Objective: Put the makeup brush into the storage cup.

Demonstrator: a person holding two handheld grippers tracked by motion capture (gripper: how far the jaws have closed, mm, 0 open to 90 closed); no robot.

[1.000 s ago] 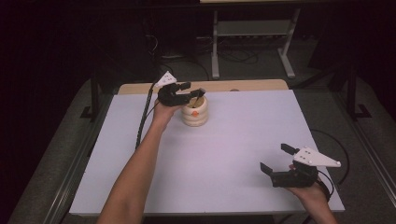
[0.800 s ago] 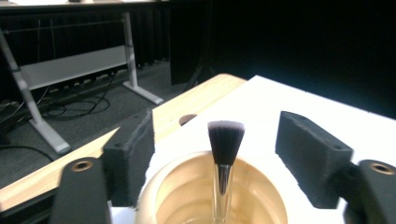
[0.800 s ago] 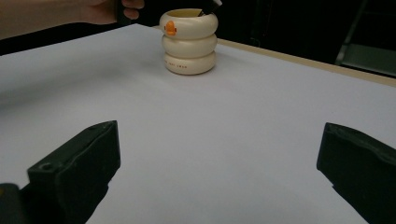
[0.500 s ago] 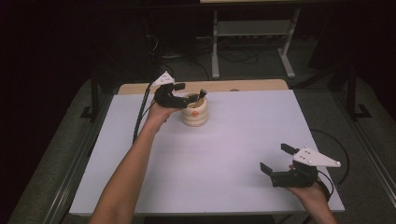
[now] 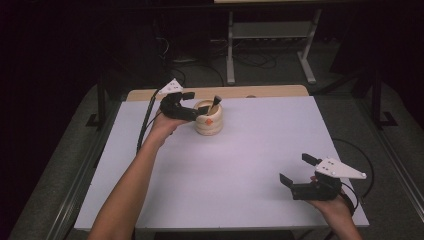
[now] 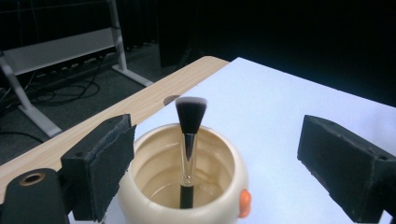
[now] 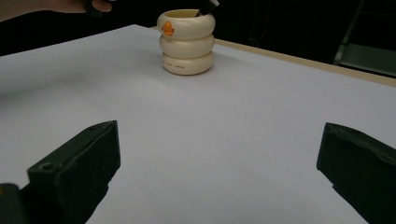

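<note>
Brush (image 6: 190,122) stands bristles-up inside a cream cup (image 6: 187,186), leaning against the rim on the side away from the left gripper (image 5: 192,105). That gripper hangs just above and short of the cup with its jaws spread wide: one pad sits beside the near wall of the cup, the other well out to the far side, and neither touches brush or cup. The right gripper (image 5: 300,172) rests low over the table (image 5: 250,150) well away from the cup, which stands far ahead of it, between its jaws in its own view; its jaws are wide too and hold nothing.

Likely risks, if the left gripper goes for the brush: the handle is thin and the jaws are broad, so a closing off-centre could push the brush sideways around the rim instead of pinching it. A pad coming down low could catch the cup's lip and tip or slide the cup, since nothing steadies it. Squeezing on the bristles rather than the metal collar or handle would splay them and give a poor hold. Lifting at a slant could drag the handle against the rim and pull the cup along.

As to writing, the cup bears a small line of lettering on its lowest ring in the right gripper view, too small to read. An orange mark (image 7: 167,31) sits on the top ring; no brand can be made out.
</note>
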